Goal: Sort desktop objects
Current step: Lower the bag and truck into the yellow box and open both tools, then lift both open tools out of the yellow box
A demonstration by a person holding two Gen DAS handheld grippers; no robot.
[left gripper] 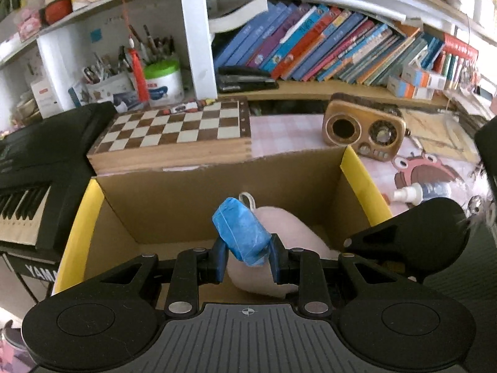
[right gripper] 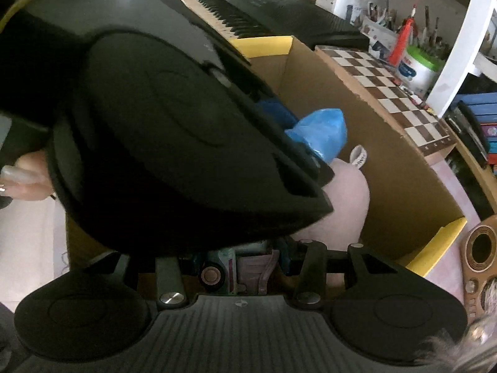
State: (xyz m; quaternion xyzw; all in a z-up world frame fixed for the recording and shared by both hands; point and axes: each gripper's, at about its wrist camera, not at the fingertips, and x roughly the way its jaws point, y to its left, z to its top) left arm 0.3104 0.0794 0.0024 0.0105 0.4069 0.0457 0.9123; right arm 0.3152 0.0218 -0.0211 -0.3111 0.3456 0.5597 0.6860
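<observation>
One blue bundle (left gripper: pixel 245 233) sits clenched in the left gripper (left gripper: pixel 248 259), its long axis tilted up-left, directly above the box (left gripper: pixel 217 192) and the pink plush toy (left gripper: pixel 298 239). The right gripper (right gripper: pixel 239 269) grasps a small packet (right gripper: pixel 248 267).

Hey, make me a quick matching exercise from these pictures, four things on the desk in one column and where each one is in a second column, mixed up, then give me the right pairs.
Things:
1. blue wrapped bundle
2. pink plush toy
3. chessboard
4. white spray bottle

Places:
A. lying on the pink checked desk mat, right of the cardboard box
B. behind the box's far wall
C. between the fingers of the left hand-held gripper
D. inside the box, on its floor

Pairs: 1-C, 2-D, 3-B, 4-A
</observation>
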